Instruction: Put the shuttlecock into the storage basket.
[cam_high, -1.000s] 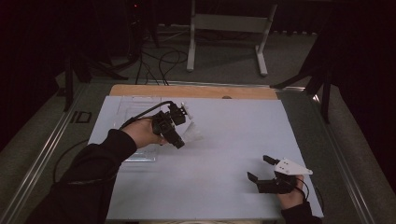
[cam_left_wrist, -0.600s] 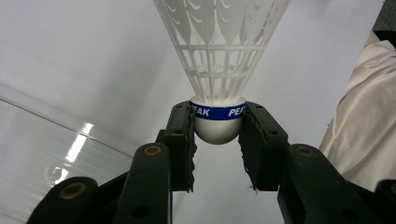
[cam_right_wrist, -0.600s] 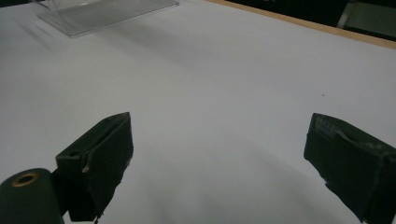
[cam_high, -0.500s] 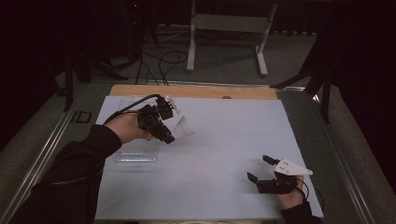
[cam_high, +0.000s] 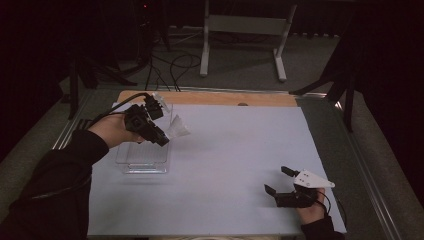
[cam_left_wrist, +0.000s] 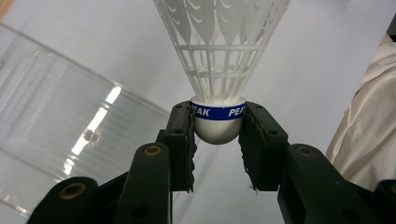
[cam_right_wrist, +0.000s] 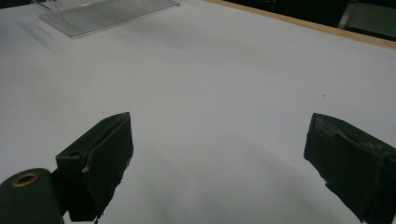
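carry step in hand: left gripper (cam_left_wrist: 217, 135) clenched on shuttlecock (cam_left_wrist: 219, 70) cork, held above clear tray (cam_high: 142, 155)'s right edge. next calls for lowering into tray, then release. right gripper (cam_high: 280, 182) spread wide, idle on table (cam_high: 240, 150). moved leftward and back toward tray since earlier frame.

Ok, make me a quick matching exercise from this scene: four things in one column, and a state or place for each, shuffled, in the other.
Things:
1. shuttlecock
2. left gripper
3. right gripper
4. clear plastic box

States or places:
A. open, low over the white sheet
B. standing at the table's left
C. white, with a blue band
D. shut on the rounded base

Pairs: 1-C, 2-D, 3-A, 4-B
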